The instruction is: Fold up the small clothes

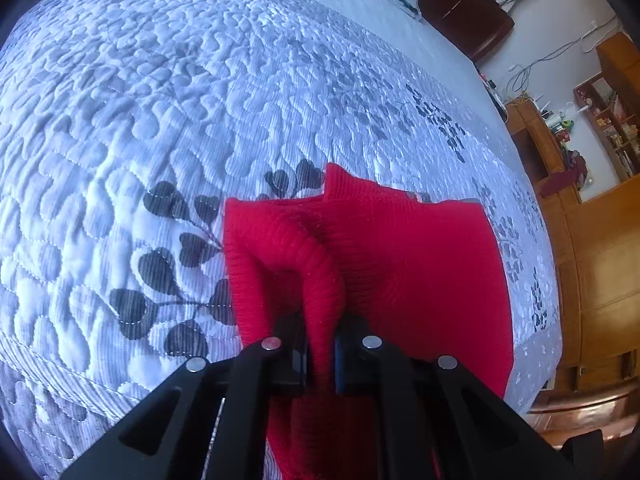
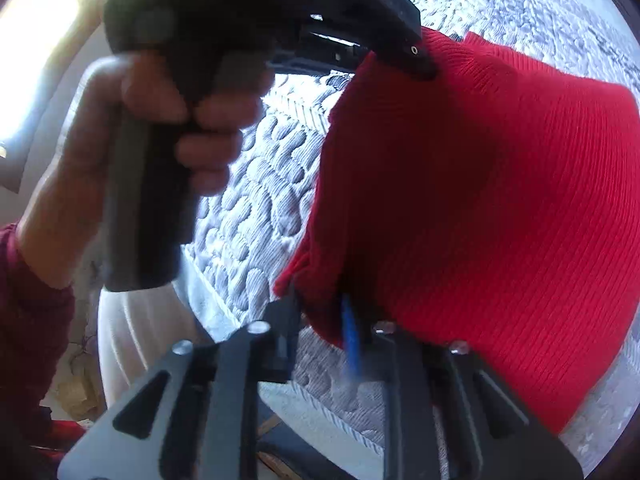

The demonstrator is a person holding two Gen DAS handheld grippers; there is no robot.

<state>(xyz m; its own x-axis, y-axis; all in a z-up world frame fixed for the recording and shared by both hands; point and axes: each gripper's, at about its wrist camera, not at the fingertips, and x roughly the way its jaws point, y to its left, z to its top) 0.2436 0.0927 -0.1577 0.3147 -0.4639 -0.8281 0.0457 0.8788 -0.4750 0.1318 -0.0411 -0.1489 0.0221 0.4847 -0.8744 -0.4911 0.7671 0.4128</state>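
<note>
We see a red ribbed knit garment (image 1: 400, 248) lifted at one edge above a white quilted bedspread with a grey leaf print (image 1: 160, 128), its far part resting on the quilt in the left wrist view. The left gripper (image 1: 320, 356) has its black jaws closed to a narrow gap around a bunched ridge of the knit, which runs between them and hangs below. In the right wrist view the right gripper (image 2: 324, 320) pinches a lower corner of the same garment, its jaws nearly together on a small tuck of cloth beside a blue pad (image 2: 351, 336); the person's hand (image 2: 192, 120) on the other tool's grey handle (image 2: 144, 208) appears at left. We judge the fold to be mid-carry, with the cloth stretched between the two grips. The right-hand hold looks shallow, so tension from moving the tools apart could pull the corner free and let the panel drop crooked. The thick bunch in the left grip may also lay down as a wrinkle if released without smoothing.
</note>
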